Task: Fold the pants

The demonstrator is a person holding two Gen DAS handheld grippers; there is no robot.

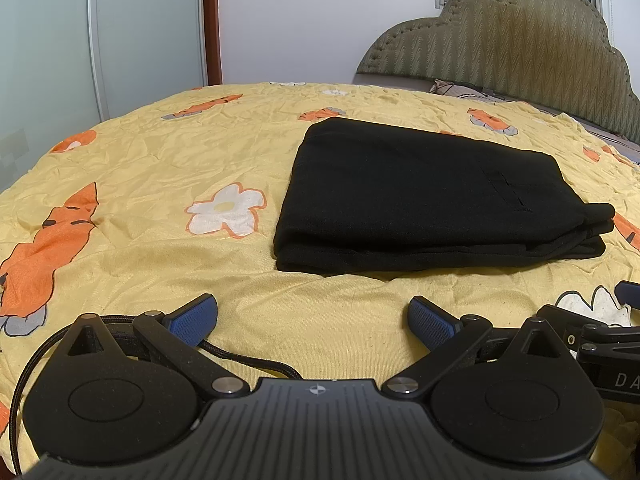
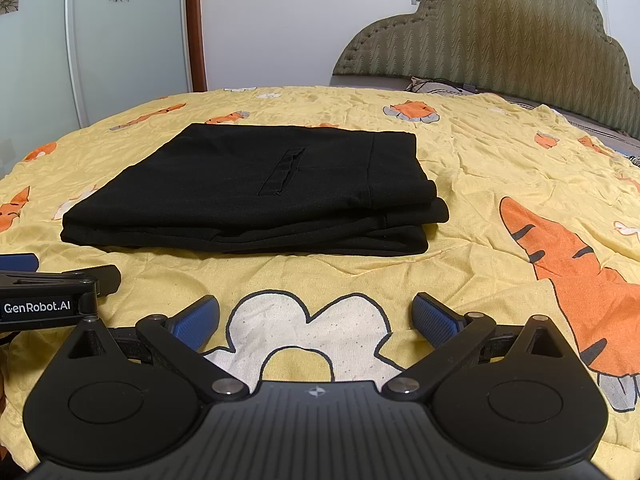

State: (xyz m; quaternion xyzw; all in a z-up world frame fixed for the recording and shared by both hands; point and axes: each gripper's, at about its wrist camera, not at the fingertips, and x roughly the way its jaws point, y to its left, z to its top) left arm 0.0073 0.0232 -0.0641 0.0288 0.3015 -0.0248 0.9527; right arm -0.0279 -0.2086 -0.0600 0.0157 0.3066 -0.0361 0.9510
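Left wrist view: the left tool sits low over the bed, its blue pads spread wide with nothing between them, only yellow sheet. The pants, black, lie folded into a flat stack on the sheet at about 1 o'clock from this tool, apart from its fingertips; the layered edges face the camera and a slit pocket shows on the top layer. A black cable runs under the left finger. At 3 o'clock part of the right tool shows, close beside. In the right wrist view the right tool also stands wide open and empty, resting over a white flower print. Here the pants lie at about 11 o'clock, clear of the pads, with the stacked folds visible along the near edge. The left tool shows at 9 o'clock. A large orange carrot print lies at 3 o'clock, and the padded headboard rises at 1 o'clock beyond the sheet.
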